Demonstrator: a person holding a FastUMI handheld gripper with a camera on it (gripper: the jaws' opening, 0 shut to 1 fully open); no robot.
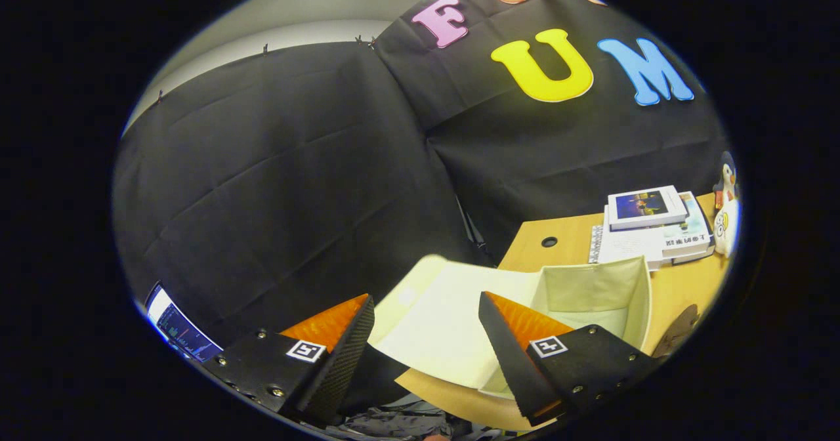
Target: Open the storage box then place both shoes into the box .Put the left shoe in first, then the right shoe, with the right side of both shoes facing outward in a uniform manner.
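Note:
A pale cream storage box (594, 290) stands on the wooden table (564, 244), just beyond my fingers. Its lid (440, 323) is swung open and lies flat toward the table's edge, reaching into the gap between the fingers. The inside of the box looks bare where it shows. My gripper (426, 310) is open, tilted, held above the lid and touching nothing. One finger (518, 336) overlaps the box's near wall; the other (335, 336) hangs off the table over the dark cloth. A brown curved thing (679, 329), perhaps part of a shoe, lies beside the box.
A stack of books (653, 228) lies on the table behind the box, with a penguin toy (725, 205) next to it. A round cable hole (549, 241) is in the tabletop. A lit screen (180, 329) shows low beside the cloth wall.

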